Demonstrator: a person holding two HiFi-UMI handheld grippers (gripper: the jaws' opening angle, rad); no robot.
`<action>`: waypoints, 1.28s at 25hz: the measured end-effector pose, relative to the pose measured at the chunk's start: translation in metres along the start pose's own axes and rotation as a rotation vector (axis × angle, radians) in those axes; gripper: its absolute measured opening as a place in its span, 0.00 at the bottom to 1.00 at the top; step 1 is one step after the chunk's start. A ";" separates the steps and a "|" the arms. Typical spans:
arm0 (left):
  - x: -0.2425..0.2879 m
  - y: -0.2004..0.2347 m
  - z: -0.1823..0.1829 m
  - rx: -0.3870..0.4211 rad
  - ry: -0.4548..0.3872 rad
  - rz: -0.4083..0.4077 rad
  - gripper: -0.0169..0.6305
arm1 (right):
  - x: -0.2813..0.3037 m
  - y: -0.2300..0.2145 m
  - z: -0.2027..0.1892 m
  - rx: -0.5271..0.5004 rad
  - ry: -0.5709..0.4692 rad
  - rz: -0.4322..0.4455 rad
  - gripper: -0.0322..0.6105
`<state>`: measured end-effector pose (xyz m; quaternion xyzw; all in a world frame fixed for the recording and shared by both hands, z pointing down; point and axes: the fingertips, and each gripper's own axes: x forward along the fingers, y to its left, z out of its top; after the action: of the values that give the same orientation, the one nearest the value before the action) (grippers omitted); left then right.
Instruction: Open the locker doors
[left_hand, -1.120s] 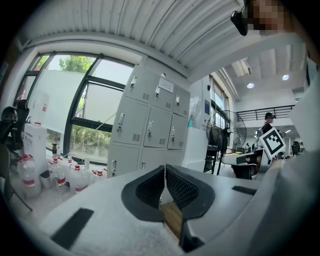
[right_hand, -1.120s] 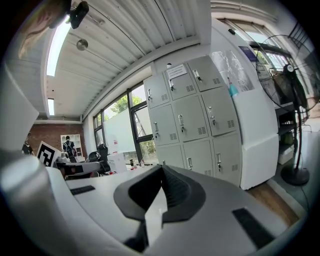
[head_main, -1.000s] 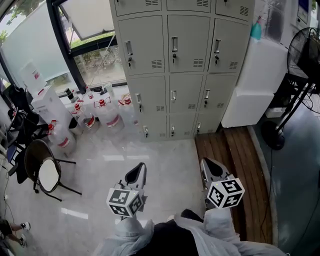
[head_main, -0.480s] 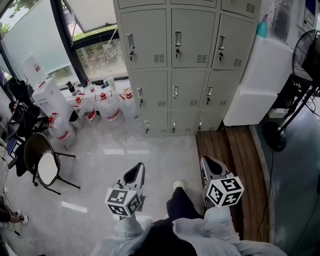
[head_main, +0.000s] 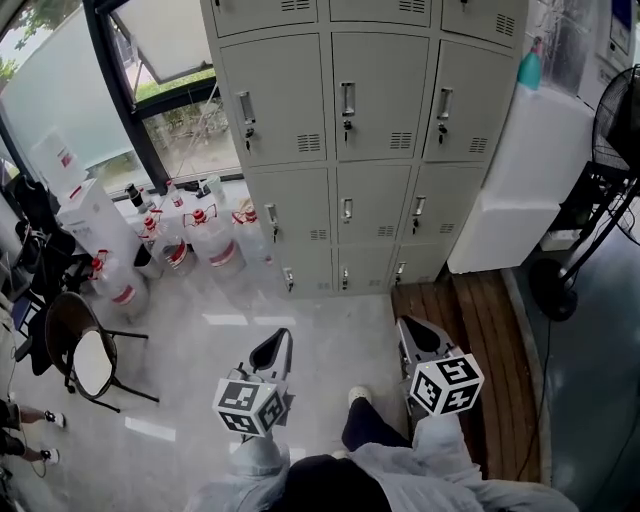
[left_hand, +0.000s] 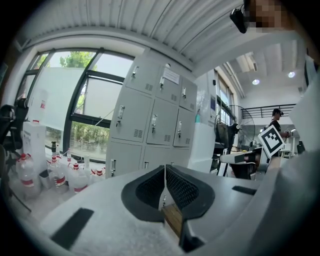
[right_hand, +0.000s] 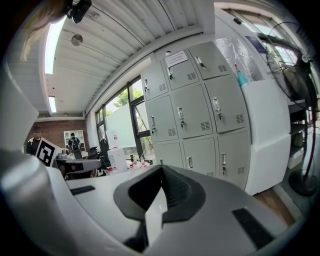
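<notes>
Two grippers are held out in front of the person, and the locker bank (head_main: 345, 150) stands well ahead of them across the pale floor (head_main: 300, 315), just beside the window (head_main: 190, 115). Head view: every door in sight is shut. Each door has a small vertical pull handle (head_main: 347, 98) near its left edge, with a key (head_main: 347, 126) in the lock directly below it. The doors look like thin painted sheet metal, so expect them to be stiff, light and free-swinging, probably hinged at the right edge. Their smooth faces give no purchase. Take hold at the handle, or at the key if the latch must be turned first. The handle is narrow and probably slippery, so a square, centred pinch is advisable. The left gripper (head_main: 281, 344) and the right gripper (head_main: 412, 334) sit side by side. Both point toward the locker bank, tipped slightly downward, and are well apart from any door. Left gripper view: the left gripper (left_hand: 165, 175) has its jaws pressed together with nothing between them, and the locker bank (left_hand: 150, 125) lies beyond the tips. Right gripper view: the right gripper (right_hand: 161, 175) is likewise closed and empty, and the locker bank (right_hand: 200, 110) stands ahead, above and right of the jaws.
</notes>
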<state>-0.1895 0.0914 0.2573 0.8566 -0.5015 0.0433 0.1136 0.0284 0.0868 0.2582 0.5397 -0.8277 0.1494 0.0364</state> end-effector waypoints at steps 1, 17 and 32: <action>0.010 0.002 0.003 0.003 0.002 -0.002 0.05 | 0.008 -0.006 0.003 0.002 0.000 0.000 0.05; 0.139 0.047 0.044 0.002 -0.014 0.059 0.05 | 0.126 -0.088 0.062 -0.016 -0.014 0.036 0.05; 0.216 0.083 0.069 0.003 -0.054 0.114 0.05 | 0.211 -0.130 0.094 -0.044 -0.025 0.083 0.05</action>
<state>-0.1583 -0.1474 0.2434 0.8277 -0.5522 0.0273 0.0962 0.0679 -0.1742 0.2427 0.5059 -0.8528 0.1259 0.0318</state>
